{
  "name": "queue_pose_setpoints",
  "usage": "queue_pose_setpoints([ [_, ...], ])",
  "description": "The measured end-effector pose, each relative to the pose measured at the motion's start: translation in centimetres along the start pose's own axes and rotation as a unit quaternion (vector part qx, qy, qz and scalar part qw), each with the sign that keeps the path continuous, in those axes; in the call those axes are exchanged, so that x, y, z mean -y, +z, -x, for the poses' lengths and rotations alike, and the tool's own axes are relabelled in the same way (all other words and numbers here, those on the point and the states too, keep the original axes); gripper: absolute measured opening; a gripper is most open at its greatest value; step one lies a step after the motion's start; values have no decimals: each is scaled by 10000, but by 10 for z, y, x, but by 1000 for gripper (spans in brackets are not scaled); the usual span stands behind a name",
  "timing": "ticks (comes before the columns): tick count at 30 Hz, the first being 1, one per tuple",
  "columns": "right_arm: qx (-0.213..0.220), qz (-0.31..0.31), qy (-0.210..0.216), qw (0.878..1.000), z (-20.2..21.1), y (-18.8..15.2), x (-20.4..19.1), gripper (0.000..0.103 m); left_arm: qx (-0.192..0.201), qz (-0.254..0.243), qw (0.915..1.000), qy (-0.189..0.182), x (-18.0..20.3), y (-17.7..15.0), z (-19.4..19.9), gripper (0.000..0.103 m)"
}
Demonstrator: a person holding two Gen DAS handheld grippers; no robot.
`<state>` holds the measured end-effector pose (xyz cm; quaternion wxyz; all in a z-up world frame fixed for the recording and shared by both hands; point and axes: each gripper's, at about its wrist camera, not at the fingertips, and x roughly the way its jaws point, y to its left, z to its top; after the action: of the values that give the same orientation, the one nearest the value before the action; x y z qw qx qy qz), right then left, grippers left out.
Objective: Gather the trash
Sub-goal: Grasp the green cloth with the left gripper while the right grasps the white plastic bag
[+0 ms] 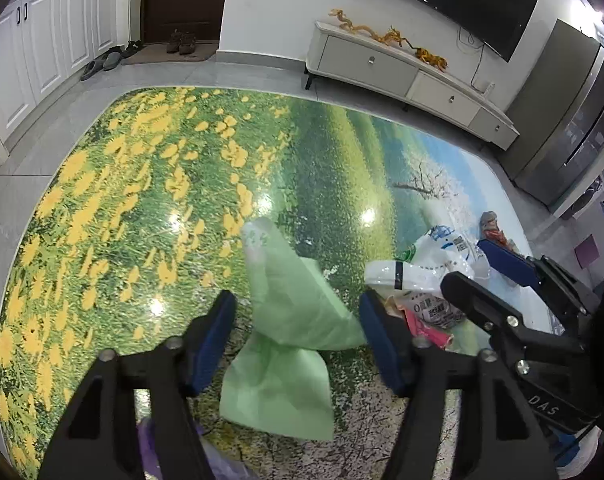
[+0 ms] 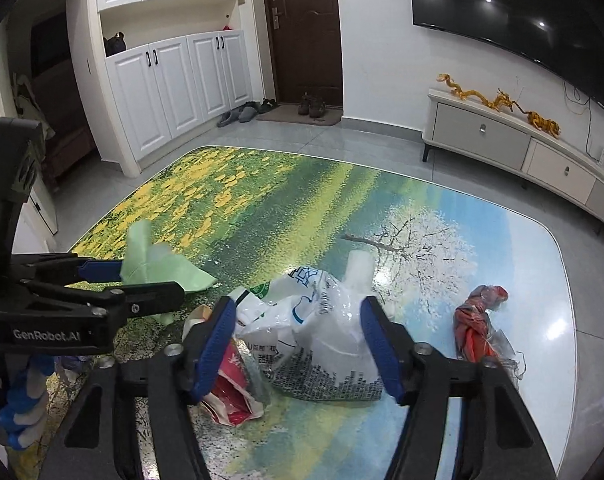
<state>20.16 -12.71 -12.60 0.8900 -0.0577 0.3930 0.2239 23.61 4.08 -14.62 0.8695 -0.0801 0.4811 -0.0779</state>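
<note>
1. Green plastic, a thin trash bag (image 1: 290, 320), lies flattened on the glossy table (image 1: 102, 208) printed with yellow flowers and a blossoming tree.
2. The left gripper (image 1: 298, 344) hovers over this bag with its blue-padded fingers (image 1: 212, 340) spread wide, one on either side of the bag; whether a pad touches the plastic is unclear.
3. From the right wrist view, the bag's far end (image 2: 158, 264) sticks up past the left gripper's fingers.
4. The right gripper (image 2: 298, 344) is likewise released, its jaws wide apart around a crumpled white plastic bag (image 2: 325, 332) with printed text, not closed on it.
5. Just left of the white bag lies a red and cream wrapper (image 2: 230, 392), partly behind the left finger.
6. A twisted red and clear wrapper (image 2: 481, 320) lies apart to the right, on the pale part of the table.
</note>
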Motion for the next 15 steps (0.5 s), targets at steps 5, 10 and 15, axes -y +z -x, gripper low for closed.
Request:
queue_pose_setpoints([
  [5, -99, -11, 4, 10000, 3, -13, 5, 46, 27, -43, 10000, 70, 2, -1, -4, 37],
  [10, -210, -109, -3, 9997, 3, -21, 10, 31, 64, -15, 10000, 51, 3, 1, -3, 30],
  [15, -185, -341, 71, 9992, 12, -25, 16, 19, 258, -87, 9996, -31, 7, 2, 14, 28],
])
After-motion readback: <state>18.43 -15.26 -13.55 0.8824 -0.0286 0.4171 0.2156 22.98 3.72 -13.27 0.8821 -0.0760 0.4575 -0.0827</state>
